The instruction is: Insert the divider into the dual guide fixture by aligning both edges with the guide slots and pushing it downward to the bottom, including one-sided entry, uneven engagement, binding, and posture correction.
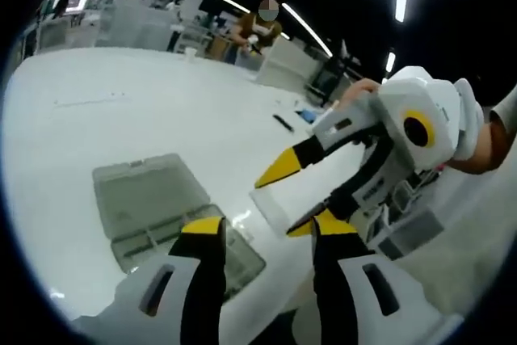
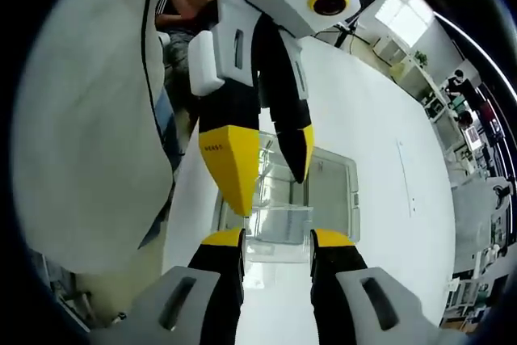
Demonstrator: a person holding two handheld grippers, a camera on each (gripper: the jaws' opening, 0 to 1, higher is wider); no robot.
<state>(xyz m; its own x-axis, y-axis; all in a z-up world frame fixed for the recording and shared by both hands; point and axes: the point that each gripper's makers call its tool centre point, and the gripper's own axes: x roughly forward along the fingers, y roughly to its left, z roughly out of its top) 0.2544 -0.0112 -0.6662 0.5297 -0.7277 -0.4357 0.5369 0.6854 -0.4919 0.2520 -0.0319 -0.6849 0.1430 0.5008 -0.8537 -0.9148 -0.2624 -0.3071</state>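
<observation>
A clear plastic divider [image 2: 279, 225] spans the gap between the yellow-tipped jaws of my right gripper [image 2: 277, 238], which is shut on it. It hangs above the clear guide fixture box [image 2: 329, 183] on the white table. My left gripper [image 2: 271, 159] comes down from above with its jaws apart. Its nearer yellow tip touches the divider's upper left corner. In the left gripper view, my left gripper [image 1: 268, 226] stands open. The right gripper [image 1: 291, 199] reaches in from the right with the faint divider [image 1: 271, 206] at its tips, to the right of the fixture box [image 1: 149, 204].
A black pen-like item [image 1: 283, 123] and a blue item [image 1: 307, 115] lie farther back on the table [image 1: 145, 94]. Grey trays [image 1: 408, 232] sit at the right. A person [image 1: 260, 28] is seated beyond the table. A white garment [image 2: 89, 119] hangs close on the left.
</observation>
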